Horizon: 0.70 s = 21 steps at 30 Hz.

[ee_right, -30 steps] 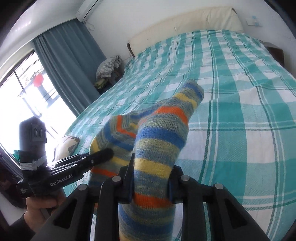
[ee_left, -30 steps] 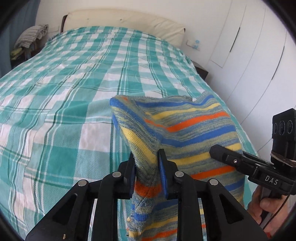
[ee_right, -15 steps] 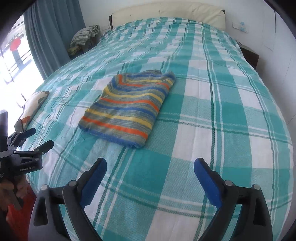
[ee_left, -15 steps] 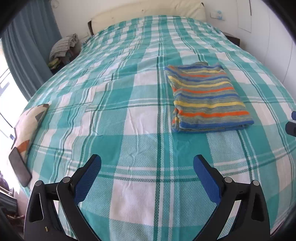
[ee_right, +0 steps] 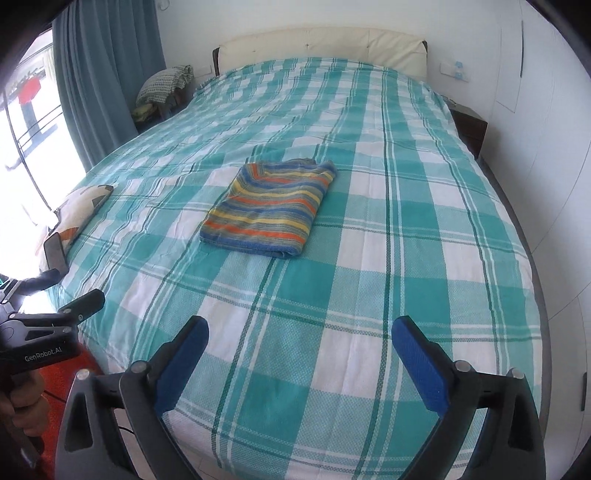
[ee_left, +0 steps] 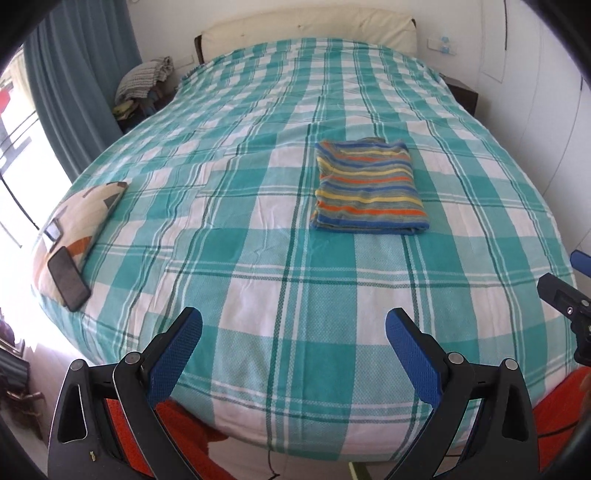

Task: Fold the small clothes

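Two grippers, both yours, hang over the near end of the bed [ee_left: 258, 280]. Your left gripper [ee_left: 293, 345] has its blue pads spread wide, nothing between them, only plaid cover below. Left jaws were opening within the last second and now stand released. Your right gripper [ee_right: 299, 350] is the same: pads [ee_right: 417, 365] far apart, empty, jaws just been opening further, released. In the right wrist view your left hand [ee_right: 26, 410] grips the other tool's handle off the bed's near left corner.

Further up the bed, about mid-length, the striped garment [ee_right: 269, 210] lies folded flat into a neat rectangle on the cover, touching neither gripper, well apart from both. At the bed's left edge a patterned cushion [ee_left: 81, 218] with a dark phone [ee_left: 68, 278] lying on it. Beyond, the cream headboard [ee_left: 306, 29] at the bed's far end, a clothes pile [ee_left: 144, 79] left of that end, and a blue curtain [ee_right: 107, 66] further left.
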Each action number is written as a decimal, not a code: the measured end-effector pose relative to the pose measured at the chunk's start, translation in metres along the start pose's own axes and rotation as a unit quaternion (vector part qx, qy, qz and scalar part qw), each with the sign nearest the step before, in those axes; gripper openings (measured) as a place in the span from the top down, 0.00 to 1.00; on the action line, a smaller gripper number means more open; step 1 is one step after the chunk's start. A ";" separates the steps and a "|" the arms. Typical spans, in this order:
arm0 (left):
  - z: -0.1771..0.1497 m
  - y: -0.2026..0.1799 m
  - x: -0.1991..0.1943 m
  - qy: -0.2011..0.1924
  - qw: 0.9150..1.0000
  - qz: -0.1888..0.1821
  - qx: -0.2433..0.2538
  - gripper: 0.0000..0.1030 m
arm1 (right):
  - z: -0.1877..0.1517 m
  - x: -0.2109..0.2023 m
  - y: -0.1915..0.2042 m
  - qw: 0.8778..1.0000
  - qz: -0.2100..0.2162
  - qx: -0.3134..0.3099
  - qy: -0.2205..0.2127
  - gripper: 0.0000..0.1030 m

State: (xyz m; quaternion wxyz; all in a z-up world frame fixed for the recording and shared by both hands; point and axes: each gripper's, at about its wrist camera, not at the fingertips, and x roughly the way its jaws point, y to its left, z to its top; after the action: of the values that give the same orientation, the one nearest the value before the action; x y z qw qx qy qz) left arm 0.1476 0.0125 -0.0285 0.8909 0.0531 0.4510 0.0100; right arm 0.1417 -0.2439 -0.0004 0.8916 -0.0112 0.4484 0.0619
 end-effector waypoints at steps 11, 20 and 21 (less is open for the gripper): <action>-0.028 0.010 -0.045 -0.014 1.000 0.021 -0.002 0.03 | -0.034 -0.056 0.035 0.999 0.000 -0.037 -0.009 0.02; -0.037 0.014 -0.068 -0.026 0.999 0.020 -0.005 0.00 | -0.039 -0.080 0.045 0.999 -0.004 -0.045 -0.020 0.02; -0.037 0.014 -0.071 -0.027 0.999 0.018 -0.004 0.00 | -0.038 -0.084 0.045 0.999 -0.006 -0.044 -0.024 0.02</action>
State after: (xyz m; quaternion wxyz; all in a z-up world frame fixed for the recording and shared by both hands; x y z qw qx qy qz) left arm 0.0759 0.0252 0.0079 0.9025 0.0574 0.4261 0.0263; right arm 0.0564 -0.2103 0.0452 0.9009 -0.0516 0.4240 0.0770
